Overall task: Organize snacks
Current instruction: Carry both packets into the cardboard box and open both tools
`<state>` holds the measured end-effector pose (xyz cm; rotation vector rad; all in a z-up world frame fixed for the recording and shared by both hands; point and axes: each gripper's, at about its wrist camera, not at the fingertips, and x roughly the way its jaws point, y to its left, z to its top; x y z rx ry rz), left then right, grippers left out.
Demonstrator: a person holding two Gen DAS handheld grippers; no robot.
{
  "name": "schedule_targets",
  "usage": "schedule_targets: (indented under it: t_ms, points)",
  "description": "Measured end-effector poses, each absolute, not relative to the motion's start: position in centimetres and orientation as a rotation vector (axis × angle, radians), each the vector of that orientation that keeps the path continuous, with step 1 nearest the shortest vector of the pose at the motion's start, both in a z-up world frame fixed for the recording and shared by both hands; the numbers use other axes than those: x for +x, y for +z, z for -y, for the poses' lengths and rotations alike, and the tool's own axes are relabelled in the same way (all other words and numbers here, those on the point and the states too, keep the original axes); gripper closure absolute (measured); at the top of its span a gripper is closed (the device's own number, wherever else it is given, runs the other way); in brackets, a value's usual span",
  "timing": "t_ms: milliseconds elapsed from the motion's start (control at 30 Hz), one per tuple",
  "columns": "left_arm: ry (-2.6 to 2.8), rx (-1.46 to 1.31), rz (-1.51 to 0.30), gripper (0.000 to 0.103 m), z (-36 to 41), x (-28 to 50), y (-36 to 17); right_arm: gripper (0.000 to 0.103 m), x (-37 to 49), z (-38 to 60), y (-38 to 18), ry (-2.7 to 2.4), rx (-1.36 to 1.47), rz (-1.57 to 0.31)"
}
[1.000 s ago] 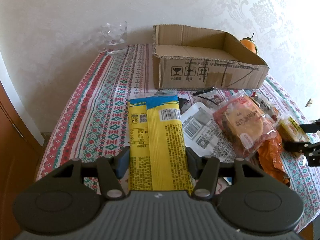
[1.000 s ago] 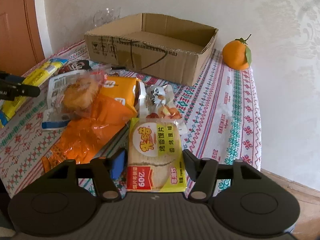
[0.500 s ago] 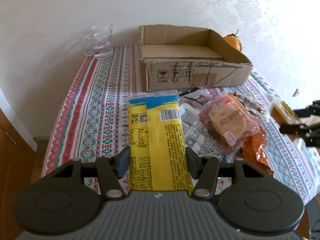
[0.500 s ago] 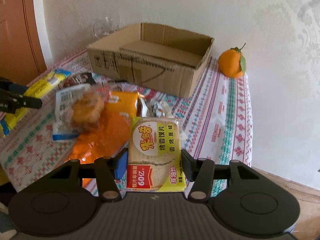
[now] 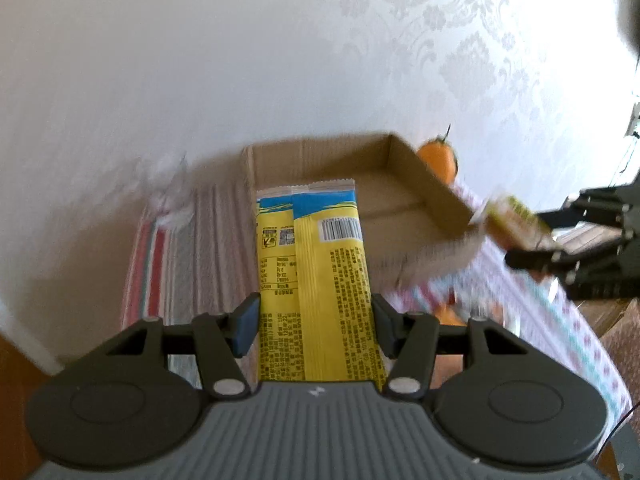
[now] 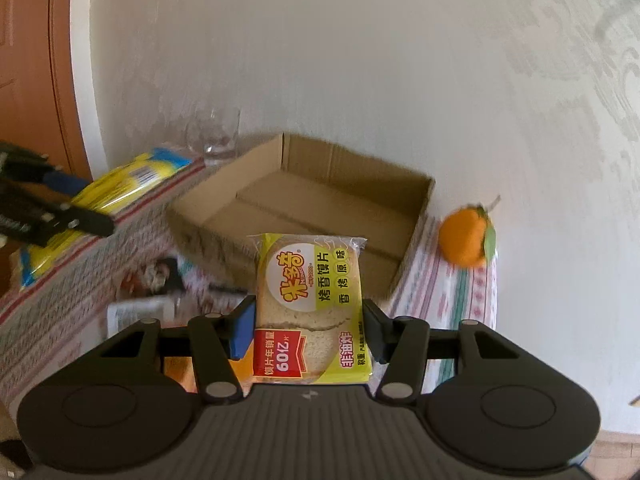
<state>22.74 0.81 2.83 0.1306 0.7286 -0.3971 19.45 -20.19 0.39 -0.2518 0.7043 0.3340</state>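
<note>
My left gripper (image 5: pixel 314 326) is shut on a long yellow and blue snack packet (image 5: pixel 320 280), held in the air with its far end over the open cardboard box (image 5: pixel 400 200). My right gripper (image 6: pixel 308 328) is shut on a yellow pack of toasted bread slices (image 6: pixel 312 280), held above the table in front of the box (image 6: pixel 320 200). Each gripper shows in the other's view: the right one with its pack (image 5: pixel 516 220) beside the box, the left one (image 6: pixel 52 208) with its yellow packet (image 6: pixel 120 184) at the left.
An orange (image 6: pixel 466 236) sits right of the box by the wall. A clear glass (image 6: pixel 214 136) stands behind the box's left corner. Several loose snack packets (image 6: pixel 156 276) lie on the patterned tablecloth (image 6: pixel 60 296) in front of the box.
Both grippers have risen and moved forward toward the box with their packets. The views are blurred from motion. Both grips are unchanged.
</note>
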Motion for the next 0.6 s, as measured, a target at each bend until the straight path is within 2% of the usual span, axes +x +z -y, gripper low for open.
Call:
schedule_targets:
  t_ms: [167, 400, 467, 533, 600]
  points:
    - [-0.412, 0.146, -0.709, 0.046, 1.8, 29.4, 3.9, 0.043, 23.2, 19.5, 1.3, 0.326, -0.266, -0.688]
    - [-0.357, 0.118, -0.776, 0.046, 5.0, 38.1, 1.1, 0.043, 26.9, 19.1, 1.5, 0.312, -0.241, -0.689]
    - [-0.353, 0.083, -0.784, 0.039, 5.1, 39.4, 0.3, 0.043, 27.4, 19.1, 1.2, 0.306, -0.237, -0.692]
    - [-0.325, 0.057, -0.788, 0.02, 5.1, 40.0, -0.4, 0.043, 27.7, 18.9, 1.1, 0.302, -0.241, -0.696]
    - [-0.285, 0.061, -0.773, 0.013, 4.8, 39.5, -0.7, 0.043, 27.9, 18.9, 0.8, 0.301, -0.244, -0.7]
